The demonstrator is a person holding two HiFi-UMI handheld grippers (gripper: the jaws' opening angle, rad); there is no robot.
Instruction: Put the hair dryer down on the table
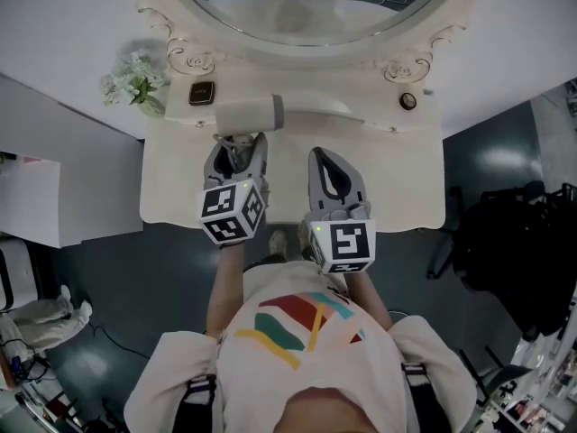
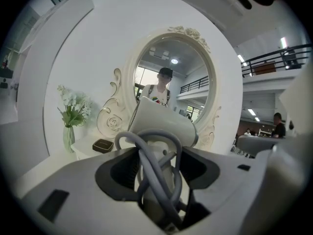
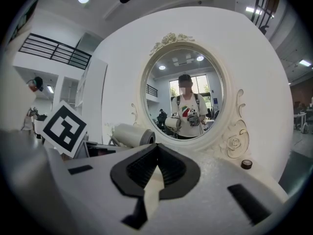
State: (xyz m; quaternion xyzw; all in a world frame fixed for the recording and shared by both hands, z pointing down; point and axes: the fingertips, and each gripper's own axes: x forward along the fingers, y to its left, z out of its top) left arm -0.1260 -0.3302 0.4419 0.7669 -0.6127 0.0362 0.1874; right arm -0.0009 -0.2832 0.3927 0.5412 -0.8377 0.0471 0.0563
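Flowers in vase; hair dryer in left hand-held gripper

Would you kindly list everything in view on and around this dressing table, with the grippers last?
dressing table: one, cream, beneath both grippers.
mirror: one, oval with an ornate cream frame, at the table's back.
flowers: one bunch, white and green, in a vase at the back left.
small box: one, dark, beside the flowers.
small round thing: one, dark, at the back right; too small to identify.
hair dryer: one, white, with a grey cord round its handle, held above the table.
left gripper: one, grey, shut on the hair dryer's handle.
right gripper: one, grey, jaws together, empty.
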